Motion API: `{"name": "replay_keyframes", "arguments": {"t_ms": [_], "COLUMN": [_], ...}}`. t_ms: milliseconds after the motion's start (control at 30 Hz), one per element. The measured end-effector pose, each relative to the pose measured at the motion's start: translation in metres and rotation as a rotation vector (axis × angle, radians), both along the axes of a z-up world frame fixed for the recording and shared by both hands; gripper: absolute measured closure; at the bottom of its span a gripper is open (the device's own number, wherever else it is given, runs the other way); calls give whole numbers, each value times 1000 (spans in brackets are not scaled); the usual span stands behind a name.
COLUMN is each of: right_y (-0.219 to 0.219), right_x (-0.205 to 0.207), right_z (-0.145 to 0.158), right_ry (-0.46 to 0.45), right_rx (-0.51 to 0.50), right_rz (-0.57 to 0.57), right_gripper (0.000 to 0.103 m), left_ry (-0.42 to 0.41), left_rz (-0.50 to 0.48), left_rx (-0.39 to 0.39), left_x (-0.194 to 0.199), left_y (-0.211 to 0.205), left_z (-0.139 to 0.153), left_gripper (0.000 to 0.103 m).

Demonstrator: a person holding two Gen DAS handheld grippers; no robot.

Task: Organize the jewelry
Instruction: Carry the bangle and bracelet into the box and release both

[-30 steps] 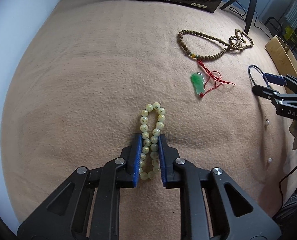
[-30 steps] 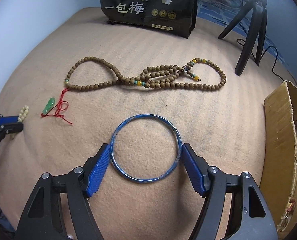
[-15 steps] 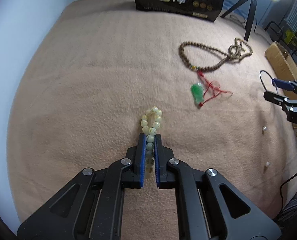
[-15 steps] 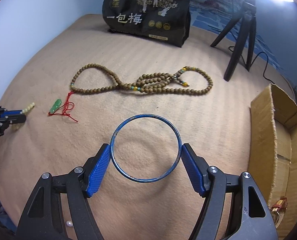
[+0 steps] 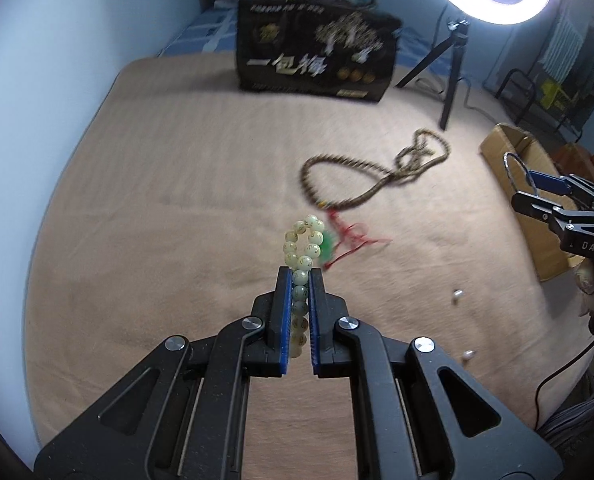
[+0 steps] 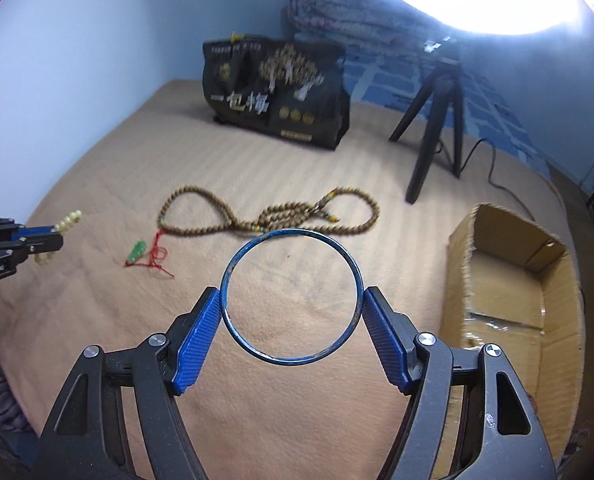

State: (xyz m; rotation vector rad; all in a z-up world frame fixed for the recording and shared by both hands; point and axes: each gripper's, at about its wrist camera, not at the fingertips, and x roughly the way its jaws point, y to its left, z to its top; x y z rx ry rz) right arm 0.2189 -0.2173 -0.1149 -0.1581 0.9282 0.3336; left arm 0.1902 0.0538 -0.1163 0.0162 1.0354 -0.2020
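Observation:
My left gripper [image 5: 300, 280] is shut on a pale green bead bracelet [image 5: 303, 244] and holds it above the tan blanket; it also shows in the right wrist view [image 6: 59, 236] at the left edge. My right gripper [image 6: 291, 300] is shut on a thin blue bangle [image 6: 291, 298] and holds it in the air; it shows at the right in the left wrist view [image 5: 537, 188]. A long brown bead necklace [image 6: 269, 216] and a green pendant on red cord [image 6: 137, 252] lie on the blanket. An open cardboard box [image 6: 509, 280] sits at the right.
A black printed bag [image 6: 275, 92] stands at the back of the blanket [image 6: 177, 160]. A black tripod [image 6: 433, 128] with a ring light stands behind the box. Two small pearls [image 5: 457, 294] lie loose near the right edge.
Both grippers have lifted their pieces off the blanket and tilted up. The left gripper closed on the bead bracelet. The bangle stays gripped in the right one.

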Motion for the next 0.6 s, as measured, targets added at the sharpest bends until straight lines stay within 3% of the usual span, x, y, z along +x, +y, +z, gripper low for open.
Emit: {"name": "replay_keyframes", "arguments": {"t_ms": [233, 600], "right_y": [-38, -129], "right_x": [-8, -11], "right_z": [28, 43], "right_ry": [-58, -72], "right_rx": [8, 33], "right_rz": [-59, -234], "right_gripper": [32, 31], "left_ry": [-61, -133], "left_rz": [-63, -207], "left_rx": [-47, -103], "left_x": [-2, -1], "left_y": [-42, -136], "left_z": [32, 60], "left_gripper": [98, 98]}}
